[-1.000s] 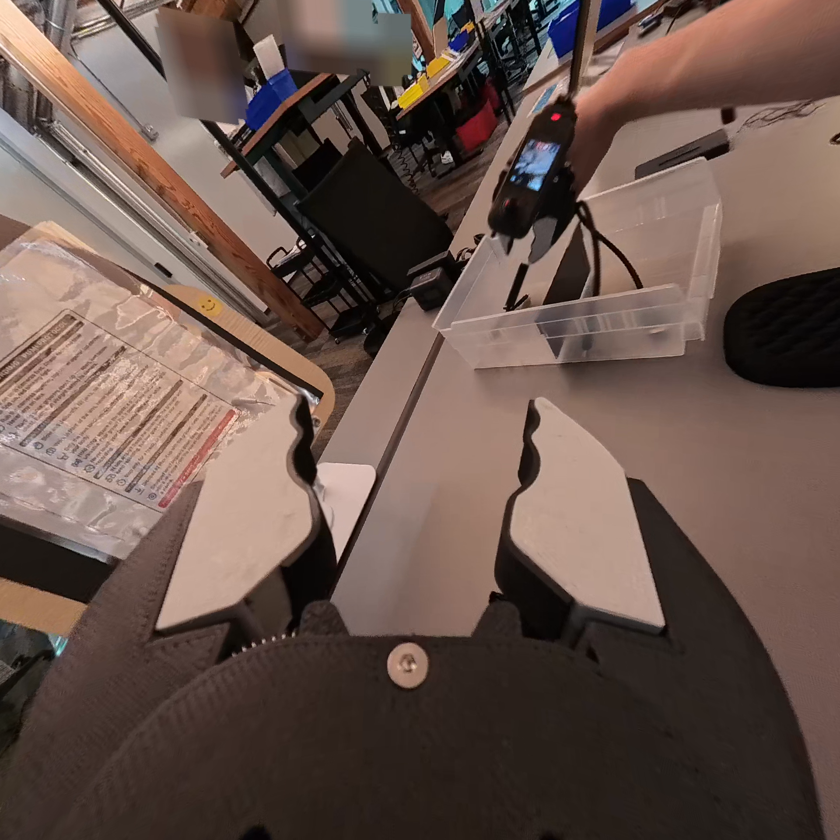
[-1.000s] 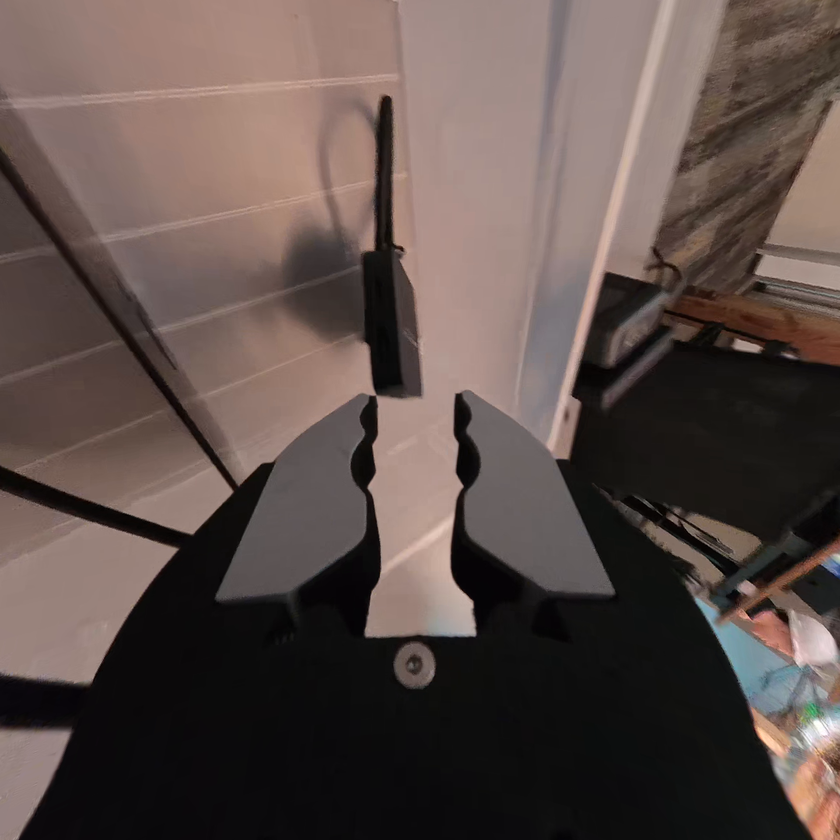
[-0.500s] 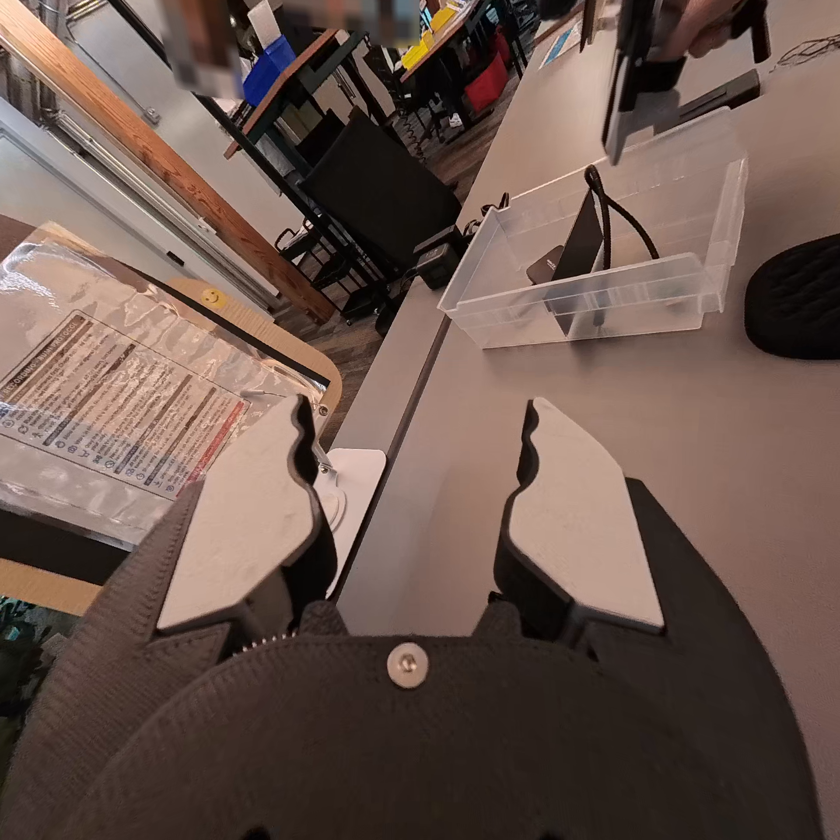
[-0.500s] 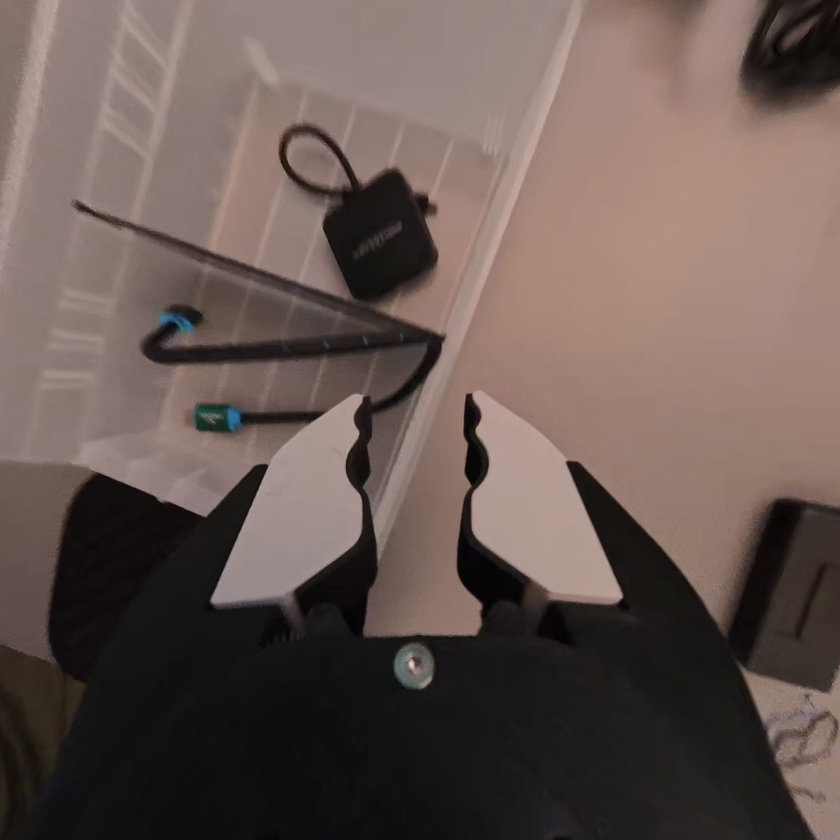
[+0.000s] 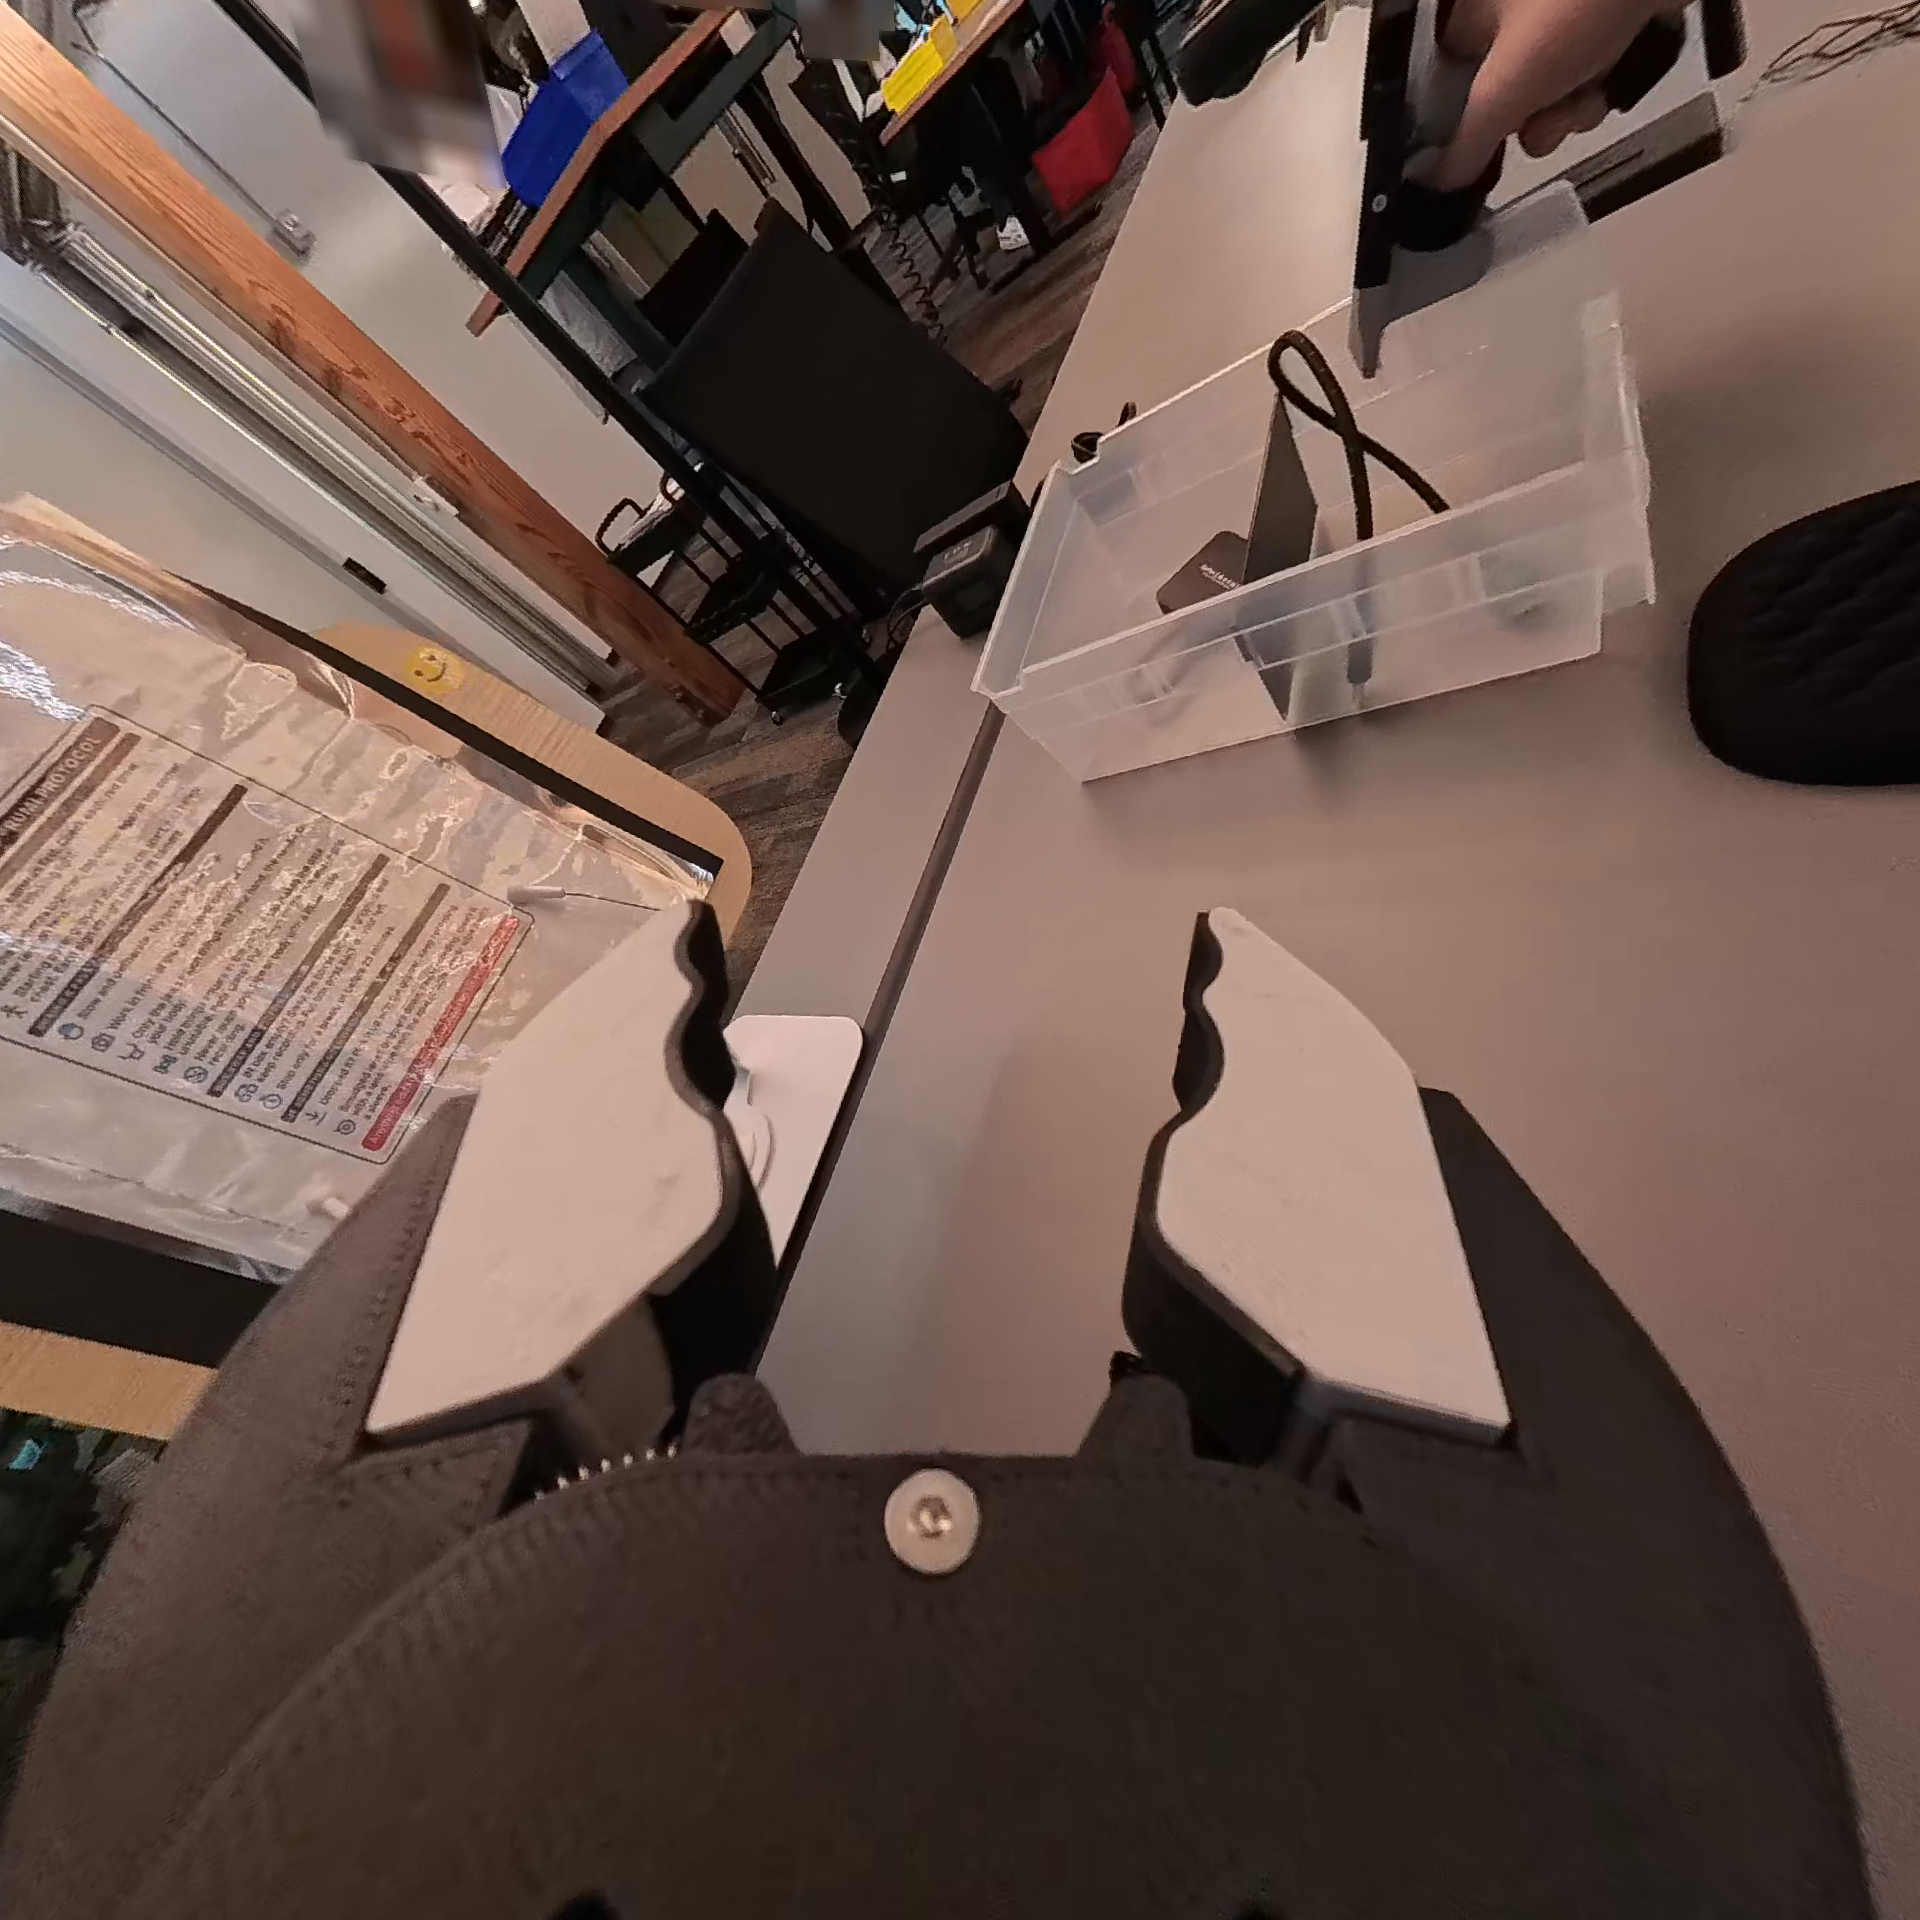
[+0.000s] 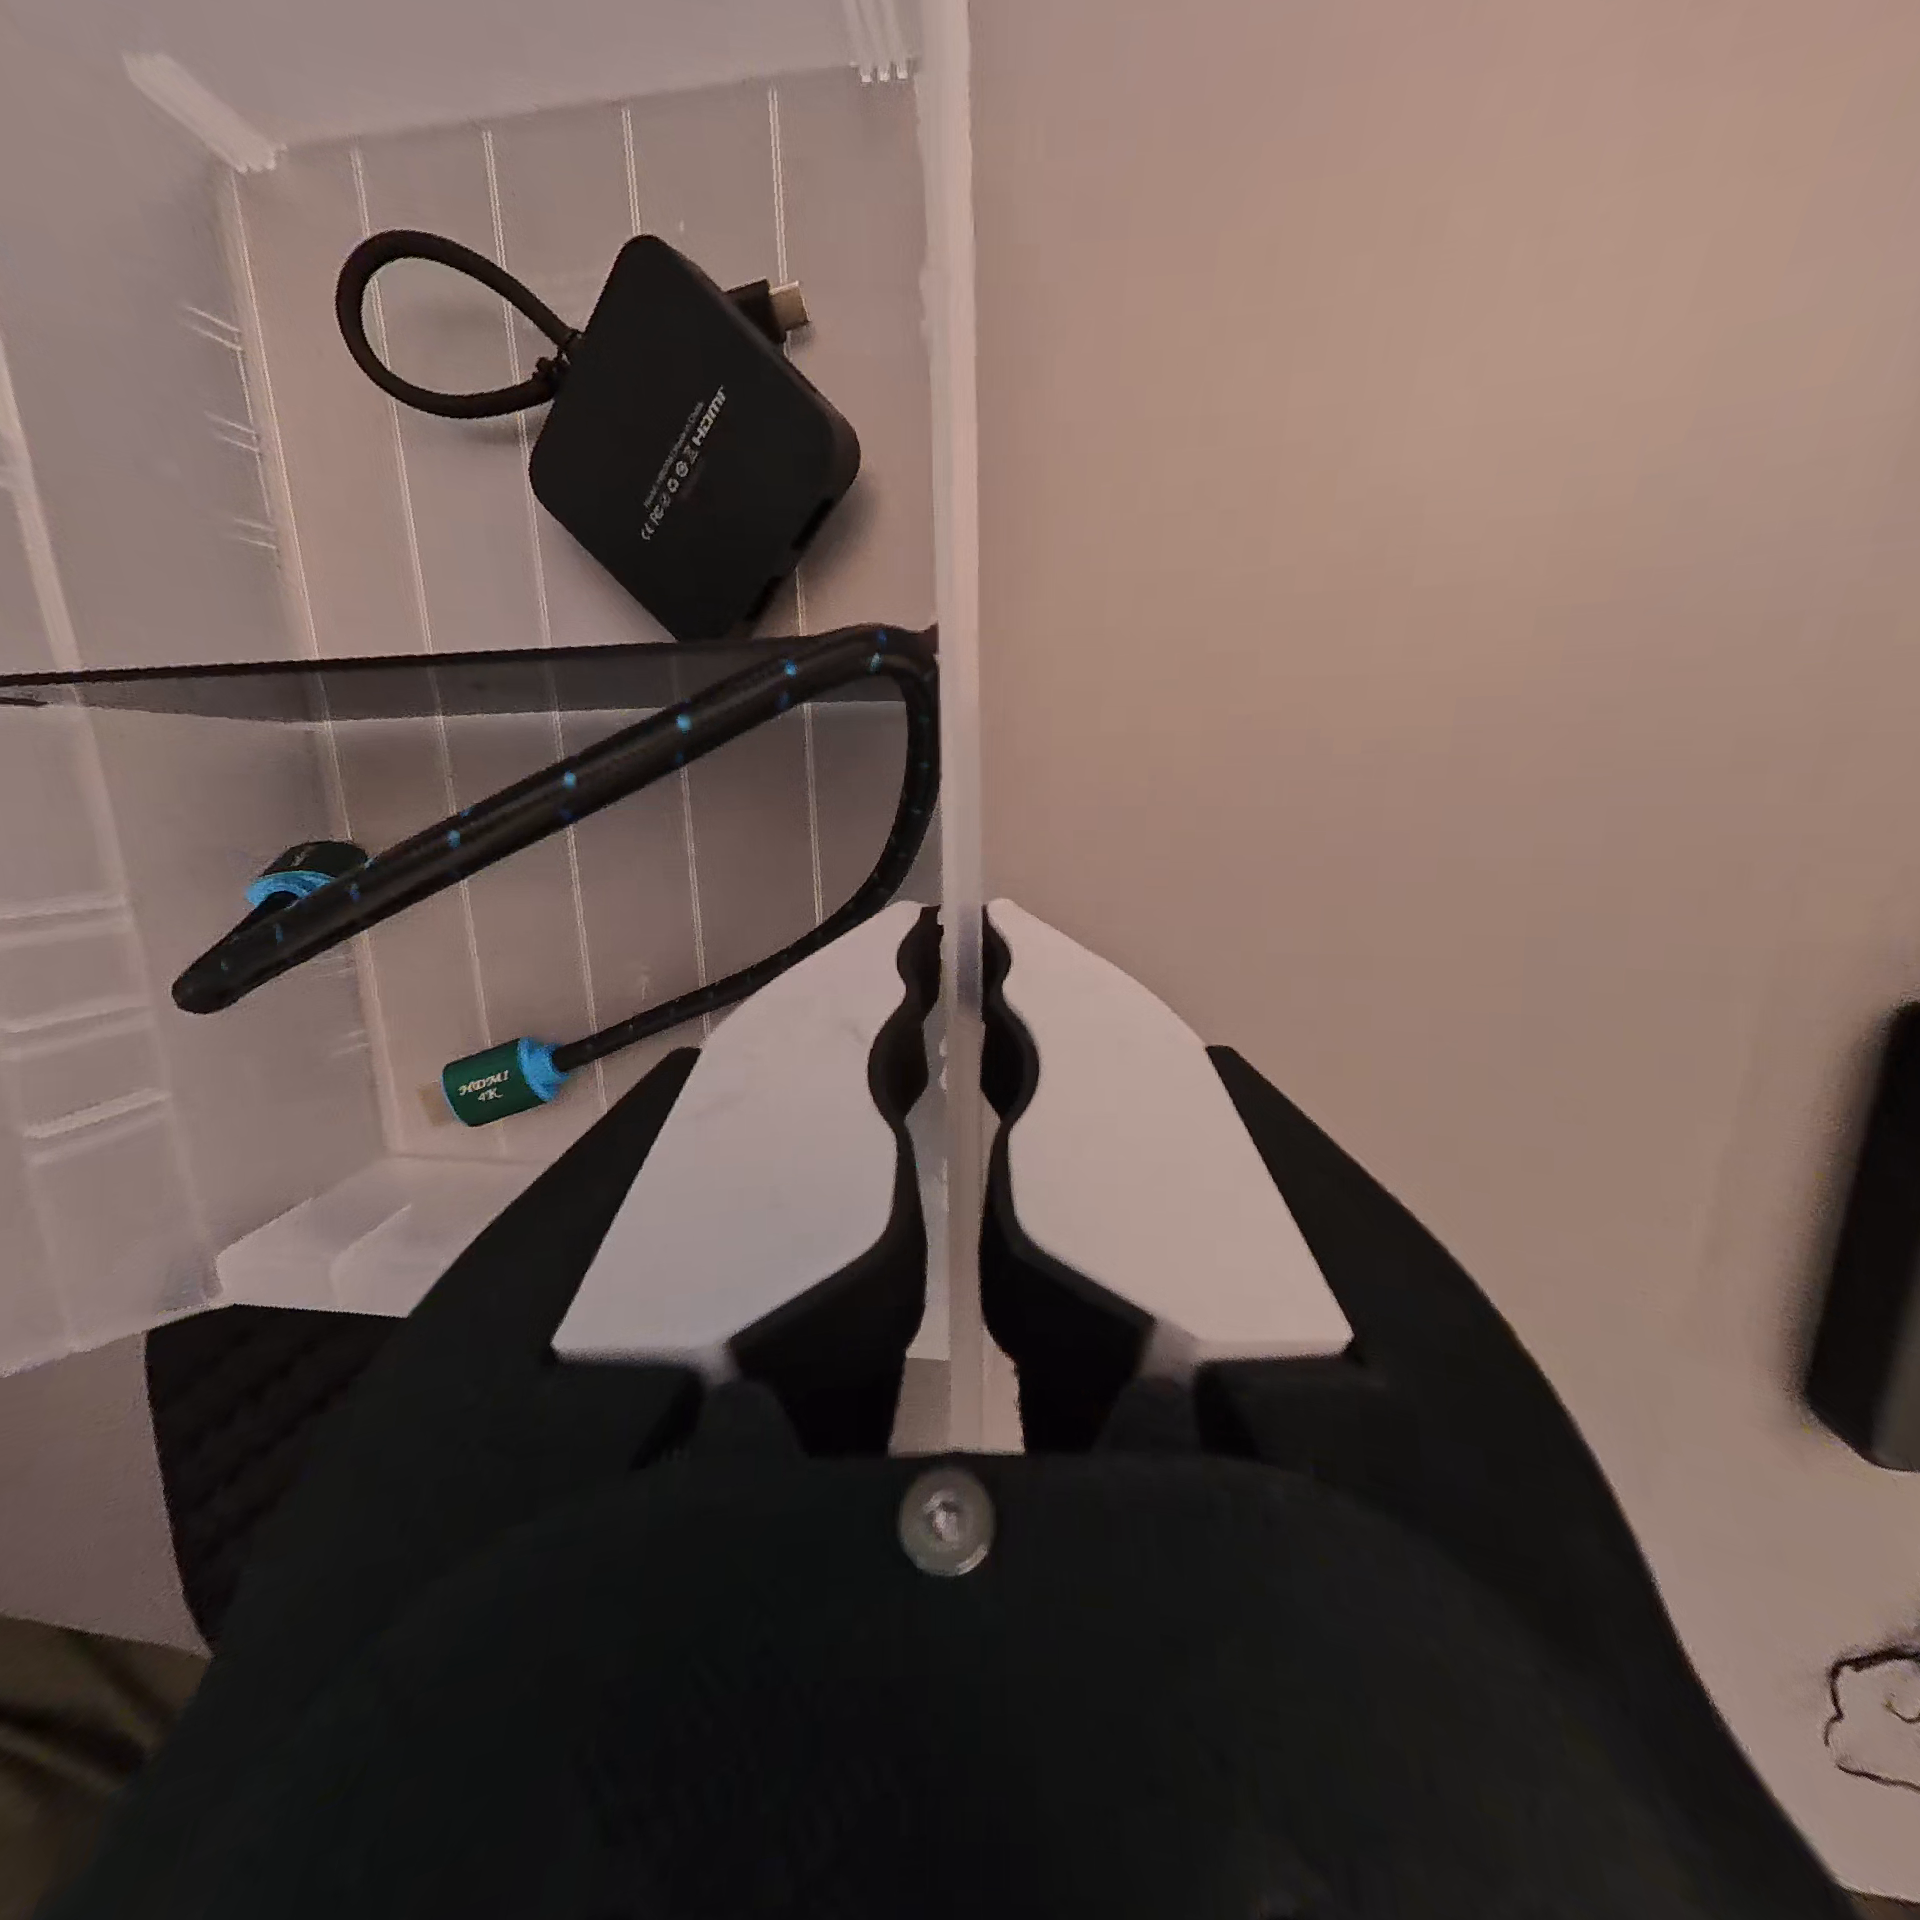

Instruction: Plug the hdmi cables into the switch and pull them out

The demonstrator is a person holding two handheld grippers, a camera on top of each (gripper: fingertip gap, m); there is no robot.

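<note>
A clear plastic bin (image 5: 1299,675) stands on the grey table, split by a dark divider (image 6: 416,681). In one compartment lies the black square switch (image 6: 696,436) with its short looped lead. In the other lies a black HDMI cable with blue flecks (image 6: 582,774) and green plugs (image 6: 488,1091). My right gripper (image 6: 954,914) straddles the bin's side wall (image 6: 956,520) and is shut on it. In the left wrist view it (image 5: 1377,332) is held by a hand over the bin's far side. My left gripper (image 5: 951,925) is open and empty over the table, well short of the bin.
A black textured mat (image 5: 1818,644) lies right of the bin. A laminated sheet (image 5: 260,935) on a wooden board is at the left, past the table's edge. A white plate (image 5: 800,1081) sits by the table seam. A dark block (image 6: 1870,1247) lies outside the bin.
My right gripper has left the switch inside the bin, swung over the bin's side wall and closed its fingers on that wall. My left gripper has stayed open and hardly moved.
</note>
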